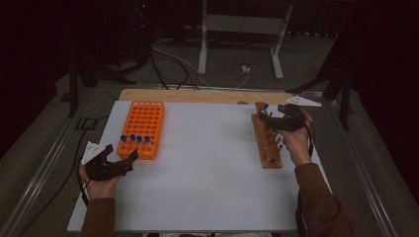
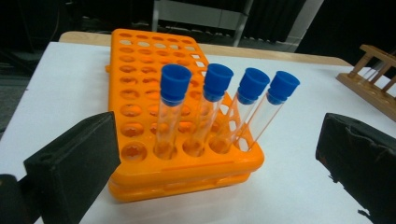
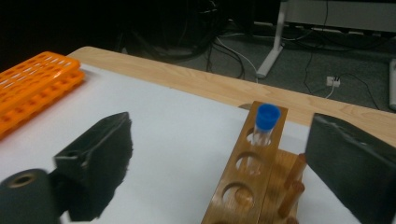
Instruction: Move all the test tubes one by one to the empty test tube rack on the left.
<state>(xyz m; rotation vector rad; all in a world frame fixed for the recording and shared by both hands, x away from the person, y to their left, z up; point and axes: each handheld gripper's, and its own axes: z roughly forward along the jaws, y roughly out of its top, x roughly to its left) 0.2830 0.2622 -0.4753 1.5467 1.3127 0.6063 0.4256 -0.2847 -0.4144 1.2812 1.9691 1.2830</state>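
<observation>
From the high view, the left gripper [image 1: 132,159] is seen held just short of the near end of the orange rack [image 1: 142,129], while the right gripper [image 1: 263,117] is held over the far end of the wooden rack [image 1: 266,142] on the white table [image 1: 207,187]. Four blue-capped tubes [image 2: 205,112] are shown in the left gripper view standing in the nearest row of the orange rack, the two at the right leaning outward; from above only their caps can be made out. In that close view the left jaws are seen spread wide, nothing between the pads. A single blue-capped tube [image 3: 264,128] is shown in the right gripper view, upright in the end hole of the wooden rack, with empty holes and pegs nearer the camera. The right jaws are seen apart on either side of the wooden rack, no pad touching the tube.
</observation>
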